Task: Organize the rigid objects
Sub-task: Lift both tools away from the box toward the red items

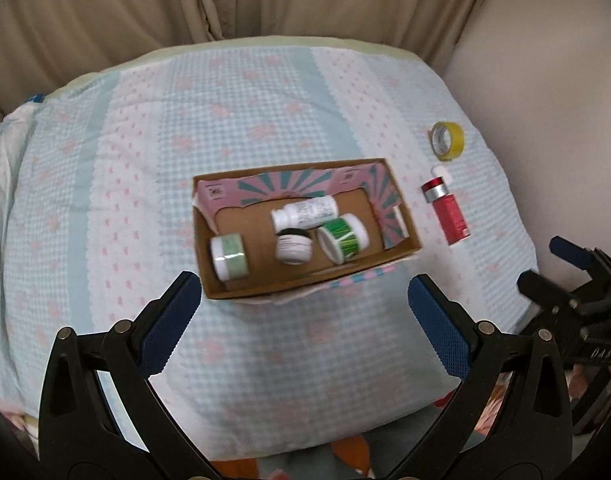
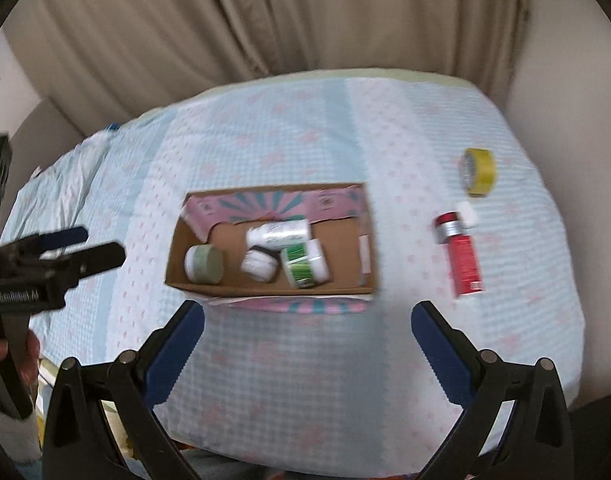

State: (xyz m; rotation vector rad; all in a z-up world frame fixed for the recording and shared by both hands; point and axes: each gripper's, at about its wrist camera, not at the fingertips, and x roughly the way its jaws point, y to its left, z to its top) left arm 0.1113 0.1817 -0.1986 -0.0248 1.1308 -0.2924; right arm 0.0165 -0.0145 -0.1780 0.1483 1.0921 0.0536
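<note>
An open cardboard box (image 1: 253, 224) (image 2: 345, 252) lies on the bed. Inside it lie a white bottle (image 1: 305, 212) (image 2: 279, 234), a pale green jar (image 1: 227, 258) (image 2: 203, 264), a small black-and-white jar (image 1: 292, 246) (image 2: 259, 264) and a green-labelled jar (image 1: 343, 238) (image 2: 305, 264). To the box's right lie a red bottle (image 1: 447, 214) (image 2: 461, 254), a small white cap (image 1: 441, 172) (image 2: 467, 213) and a yellow tape roll (image 1: 448, 141) (image 2: 478, 171). My left gripper (image 1: 305, 312) (image 2: 93, 246) is open and empty, just short of the box. My right gripper (image 2: 307, 320) (image 1: 545, 264) is also open and empty, near the box's front.
The bed cover (image 1: 265, 120) is light blue check with pink marks. Beige curtains (image 1: 185, 0) hang behind it and a plain wall (image 1: 545, 80) stands on the right. The bed's near edge runs below the grippers. A hand (image 2: 5, 352) holds the left gripper.
</note>
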